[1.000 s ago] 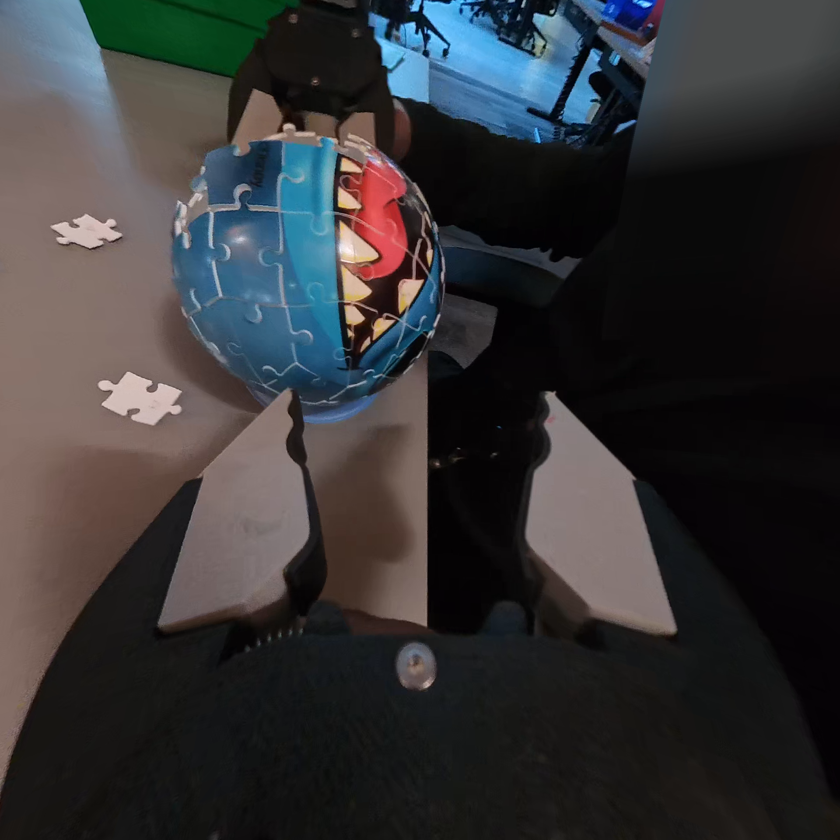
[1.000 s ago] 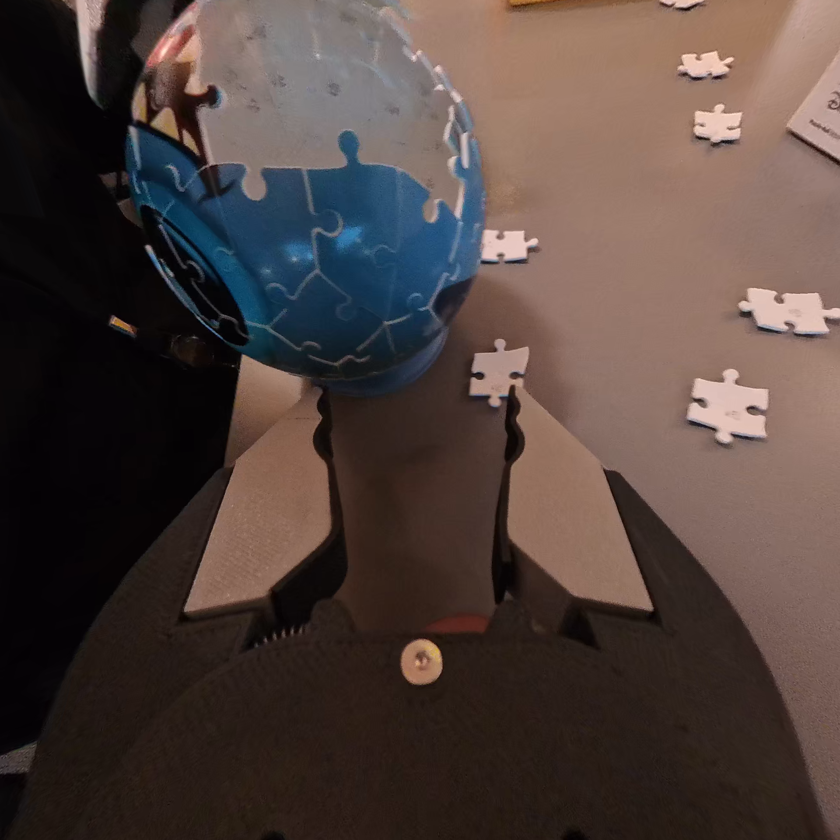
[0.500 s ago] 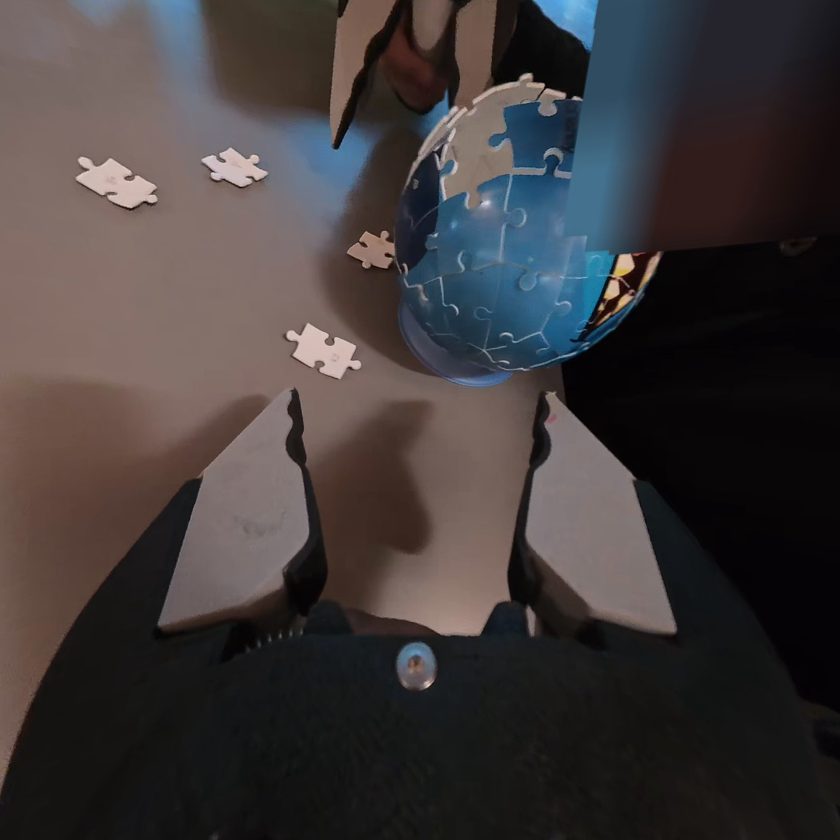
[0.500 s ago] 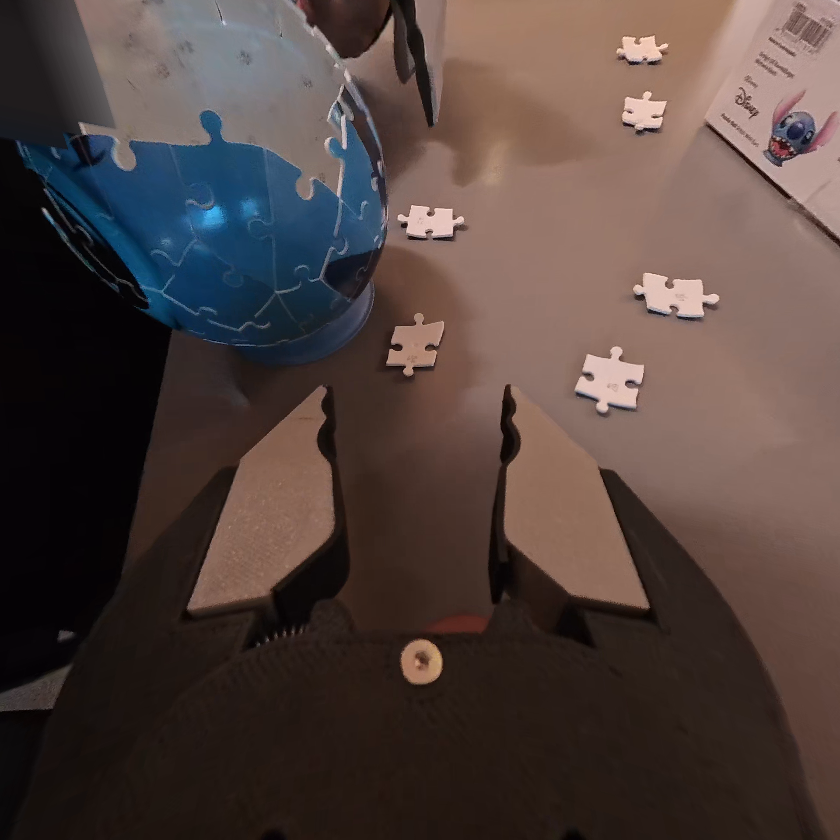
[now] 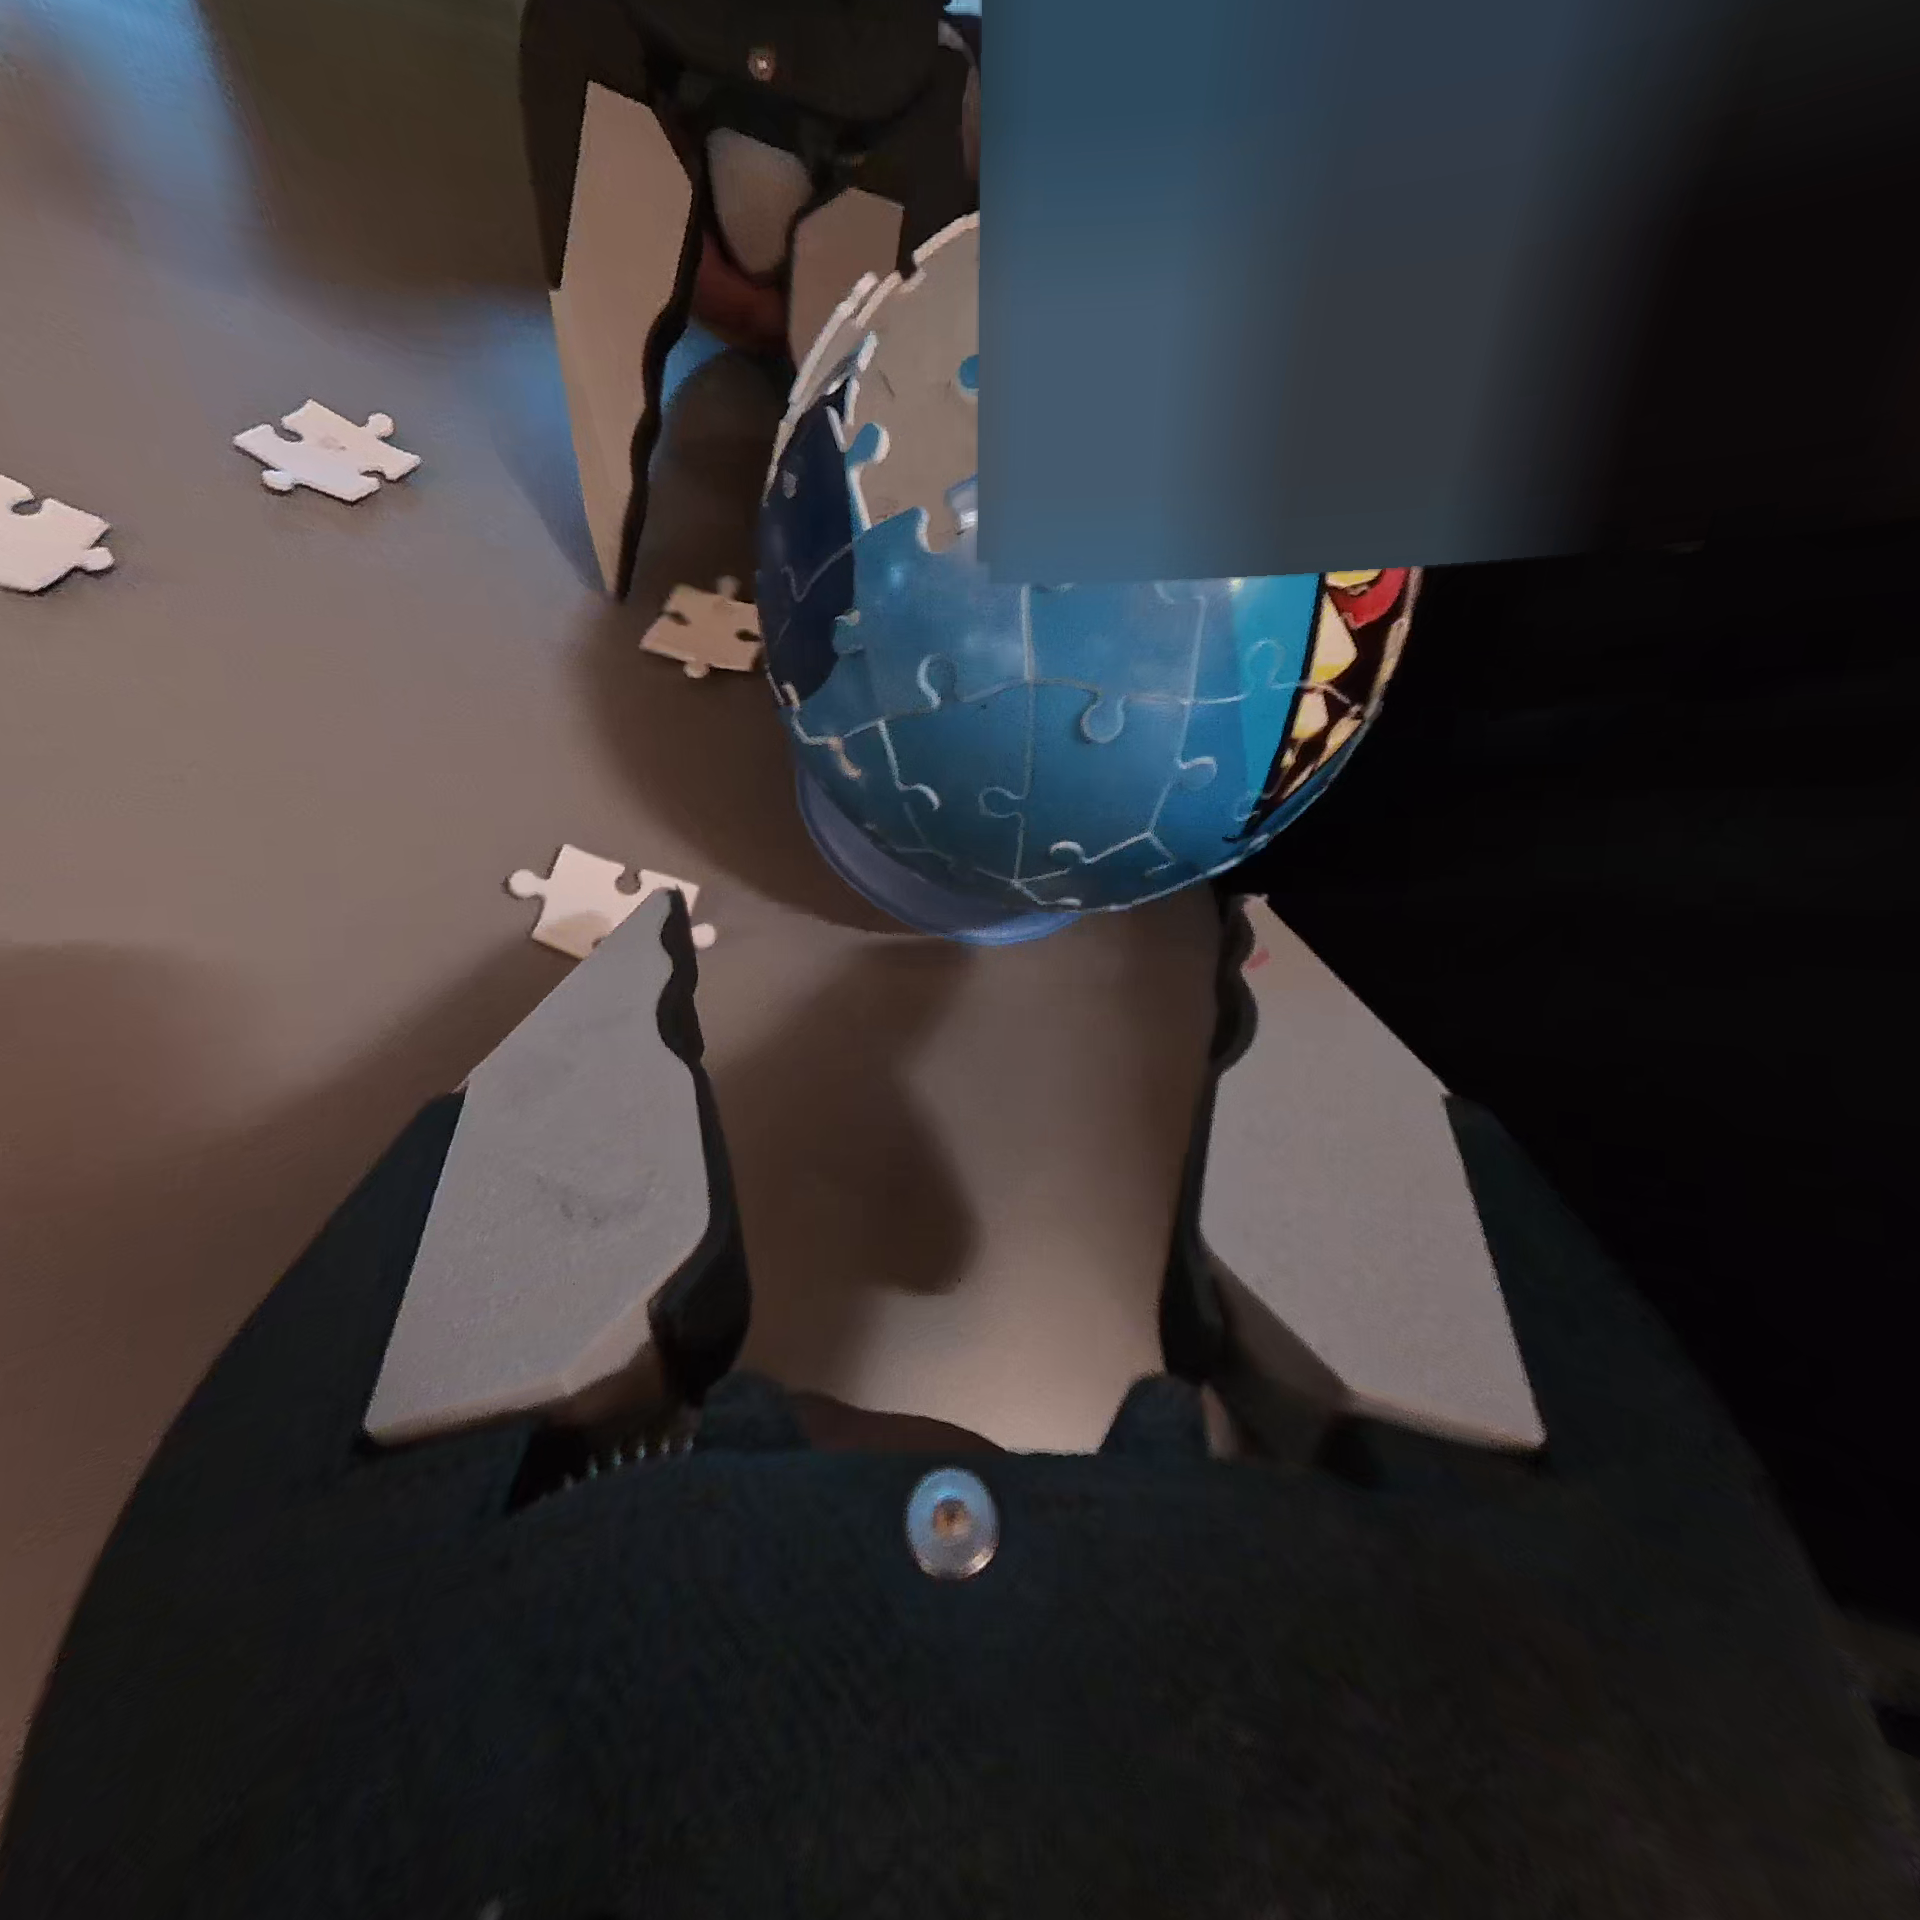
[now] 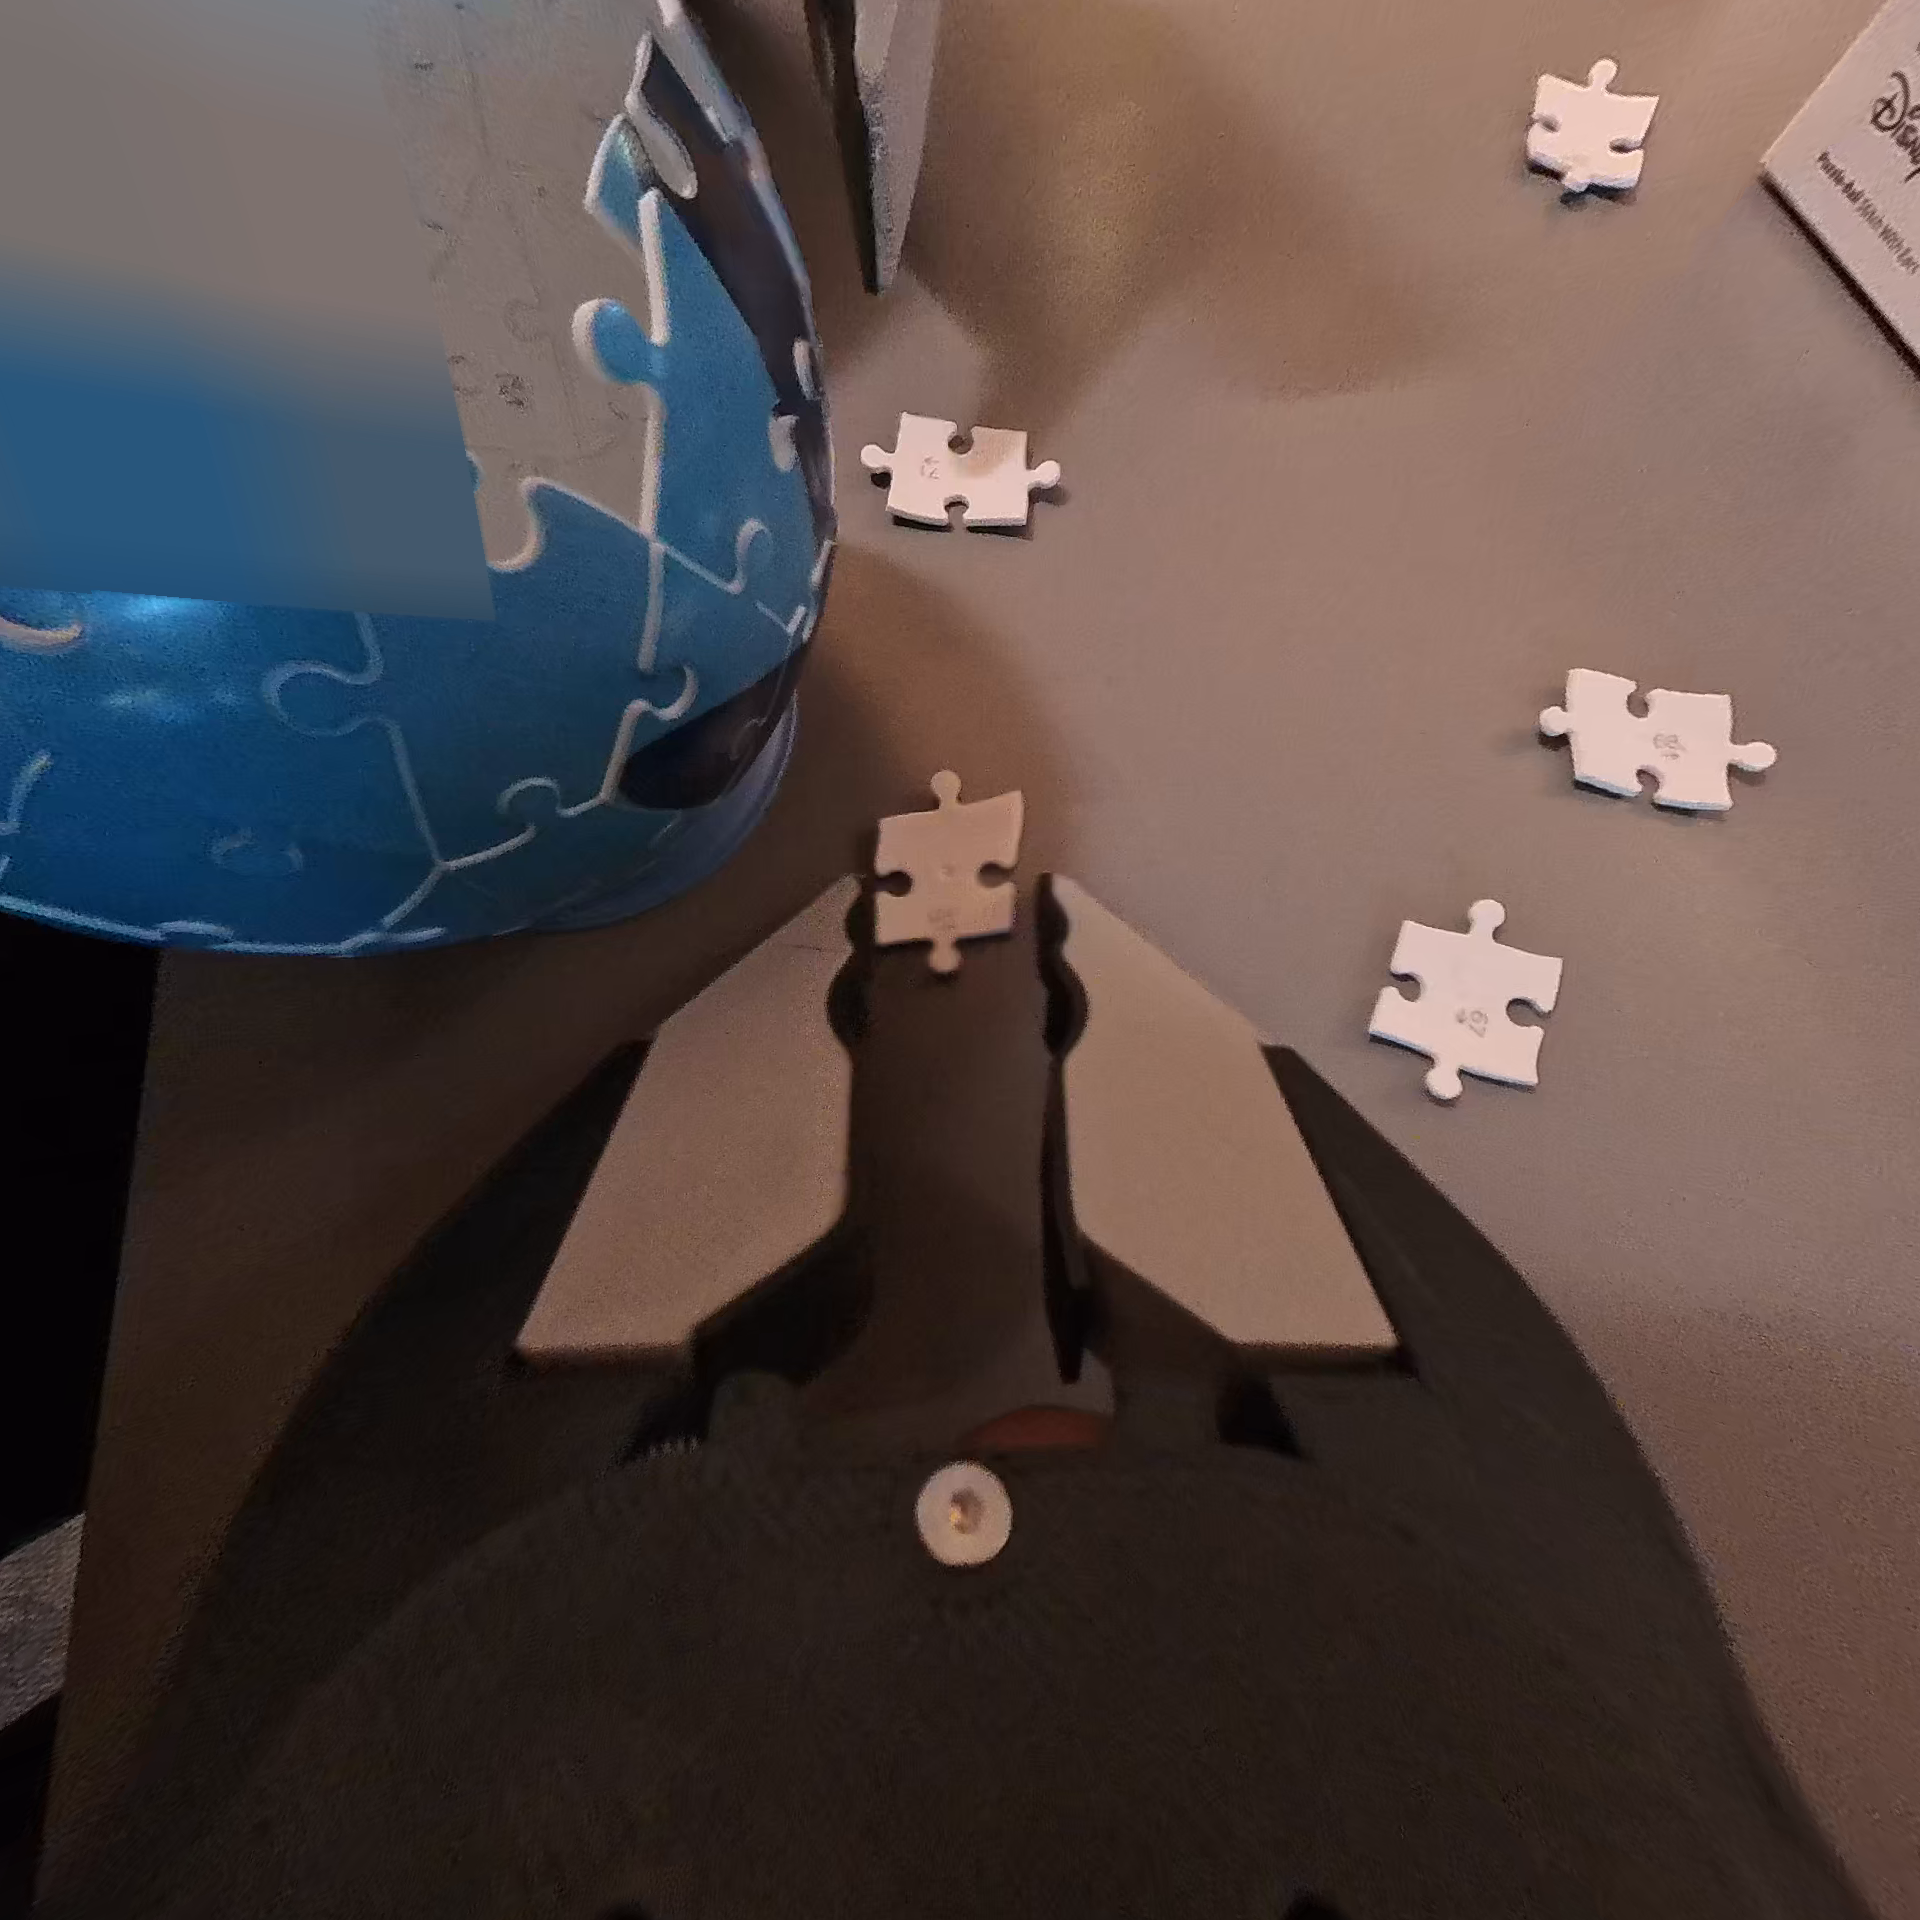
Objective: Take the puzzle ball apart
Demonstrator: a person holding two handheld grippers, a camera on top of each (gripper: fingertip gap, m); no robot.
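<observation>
The blue puzzle ball point(image 5: 1039, 727) stands on a blue ring base on the grey table, with a pale bare patch at its upper side; it also shows in the right wrist view point(image 6: 312, 727). A blur patch hides its top. My left gripper point(image 5: 956, 920) is open and empty, just in front of the ball's base. My right gripper point(image 6: 951, 896) is open with its jaws narrowed, its tips either side of a loose white piece point(image 6: 945, 873) that lies flat by the ball. That gripper point(image 5: 727, 436) and piece point(image 5: 707, 629) show beyond the ball in the left wrist view.
Loose white pieces lie on the table point(image 6: 1299, 582): one near the ball point(image 6: 966, 468), others to the right point(image 6: 1657, 738) point(image 6: 1465, 997) point(image 6: 1590, 135). A white box corner point(image 6: 1860, 208) is at the far right. The table edge runs under the ball.
My right gripper has come down over the loose piece by the ball and its jaws have narrowed. My left gripper has swung round and moved closer to the ball's base, still open.
</observation>
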